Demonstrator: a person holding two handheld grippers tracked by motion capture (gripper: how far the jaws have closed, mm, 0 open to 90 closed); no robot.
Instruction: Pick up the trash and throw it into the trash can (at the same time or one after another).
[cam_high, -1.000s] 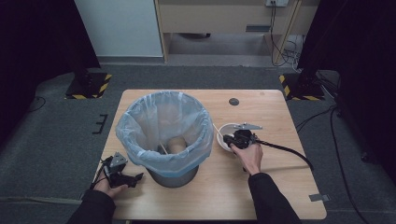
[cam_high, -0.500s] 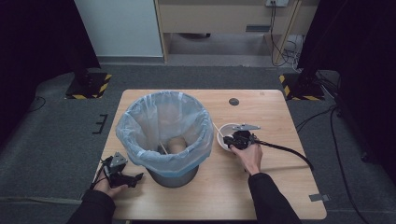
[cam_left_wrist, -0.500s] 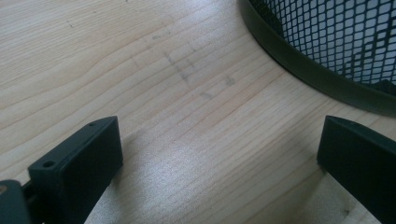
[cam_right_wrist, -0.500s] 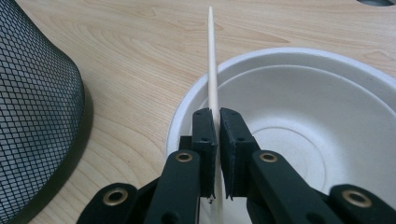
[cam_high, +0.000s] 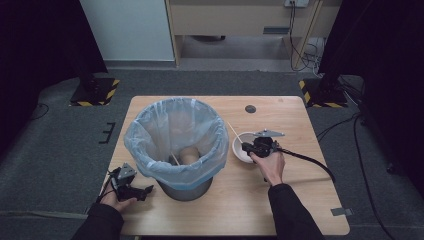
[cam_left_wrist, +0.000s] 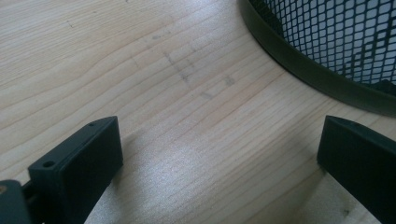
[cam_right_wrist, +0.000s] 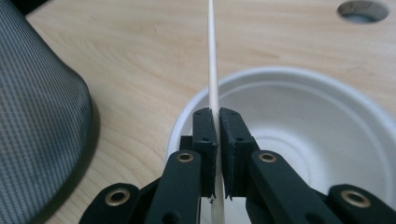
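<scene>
A: Status, left to right?

B: My left gripper (cam_high: 131, 186) rests on the desk (cam_high: 300, 200) beside the bin's base, jaws spread wide with nothing between them. The lined bin (cam_high: 176, 142) stands mid-desk; I see one stick and something rounded lying inside it. My right gripper (cam_right_wrist: 215, 122) is pinched tight on a thin wooden stick (cam_right_wrist: 213, 60), which slants over the rim of the white bowl (cam_right_wrist: 299, 140).

A: So which step?

B: I'd say the stick is gripped and ready to lift. Next I'd carry it left, above the bin's rim, and let go.

A: Counts?

B: One bin, one bowl, one stick held, one binned.
</scene>
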